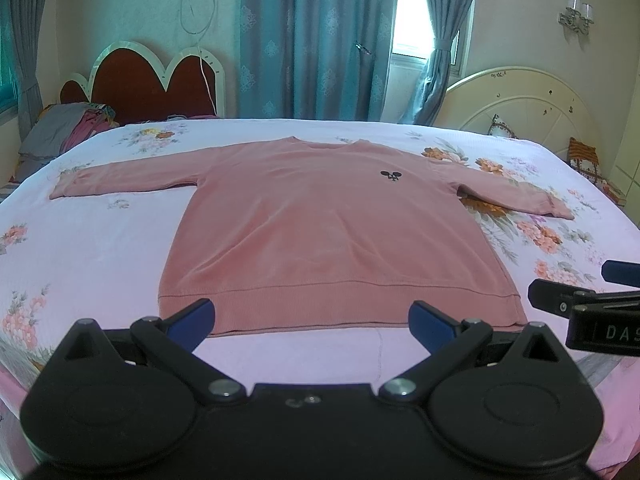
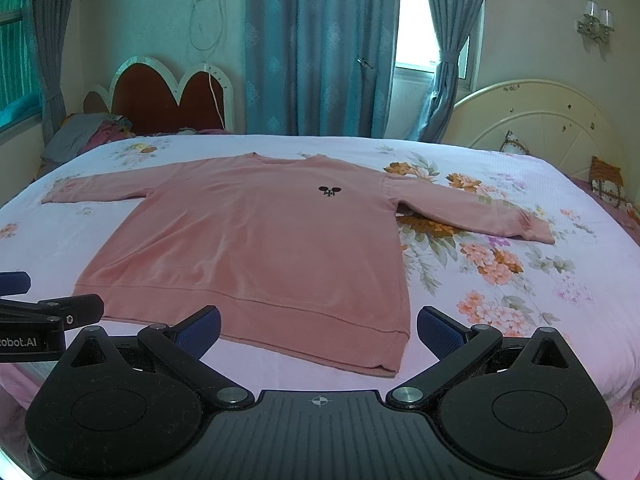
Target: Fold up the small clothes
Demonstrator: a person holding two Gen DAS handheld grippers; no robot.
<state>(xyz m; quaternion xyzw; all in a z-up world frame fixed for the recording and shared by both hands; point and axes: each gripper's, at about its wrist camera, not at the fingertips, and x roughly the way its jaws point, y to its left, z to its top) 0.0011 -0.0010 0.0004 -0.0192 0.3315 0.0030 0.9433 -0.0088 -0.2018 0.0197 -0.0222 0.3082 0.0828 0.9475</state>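
Note:
A pink long-sleeved sweater [image 1: 320, 224] lies flat and face up on the bed, sleeves spread left and right, a small black emblem on its chest. It also shows in the right wrist view [image 2: 256, 248]. My left gripper [image 1: 312, 320] is open and empty, hovering just in front of the sweater's hem. My right gripper [image 2: 318, 330] is open and empty, in front of the hem's right corner. Each gripper shows at the edge of the other's view: the right one [image 1: 592, 296] and the left one [image 2: 36, 304].
The bed has a pale pink floral sheet [image 1: 100, 248]. A red and white headboard [image 1: 152, 80] and a pile of bedding [image 1: 68, 128] are at the far left. A cream headboard [image 1: 528, 108] stands at the far right. Blue curtains [image 1: 320, 40] hang behind.

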